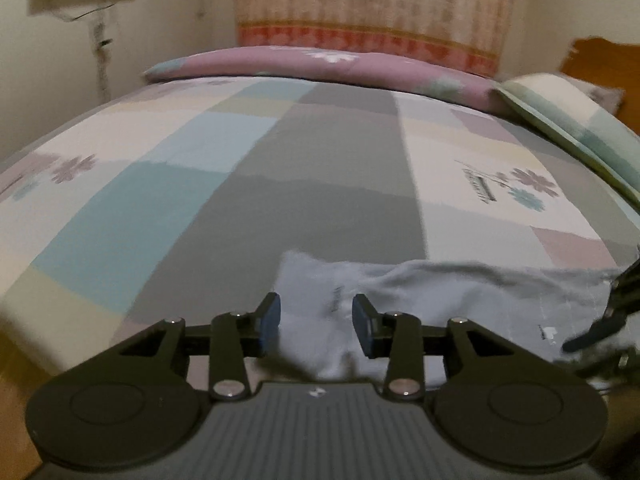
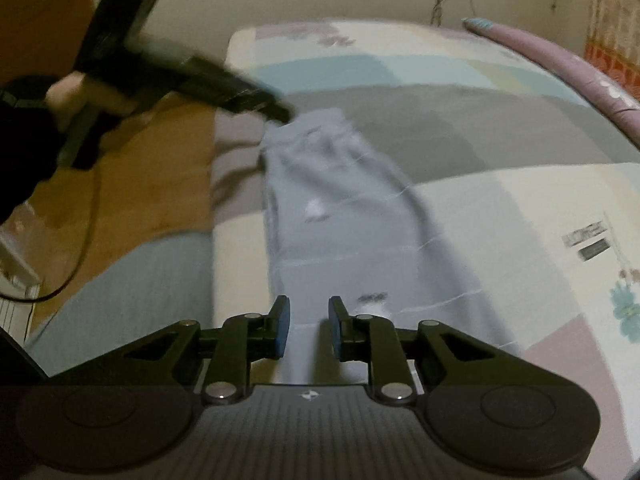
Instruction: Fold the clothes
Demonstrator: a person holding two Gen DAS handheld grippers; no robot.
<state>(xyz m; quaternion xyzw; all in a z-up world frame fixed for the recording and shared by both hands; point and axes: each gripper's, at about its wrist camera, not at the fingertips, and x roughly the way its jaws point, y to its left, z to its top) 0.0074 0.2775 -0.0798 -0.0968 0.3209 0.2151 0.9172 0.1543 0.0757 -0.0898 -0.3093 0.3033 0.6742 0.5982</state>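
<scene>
A long grey-blue garment (image 1: 420, 292) lies flat in a strip along the near edge of the bed. My left gripper (image 1: 316, 326) hovers over its left end, jaws apart, the cloth showing beneath the gap and no pad pressing on it. In the right wrist view the garment (image 2: 340, 208) runs away from me. My right gripper (image 2: 308, 328) stands open just above its near end, with nothing pinched. The left gripper (image 2: 276, 110), blurred, is at the far end, held by a hand (image 2: 76, 92). The right gripper's fingers (image 1: 600, 328) show at the left wrist view's right edge.
The bed carries a patchwork sheet (image 1: 192, 184) in blue, grey, white and pink. A pink pillow (image 1: 320, 64) lies at the back and a green-striped one (image 1: 568, 120) at the right. Beside the bed are a wooden floor (image 2: 132, 184) and a dark cable (image 2: 80, 256).
</scene>
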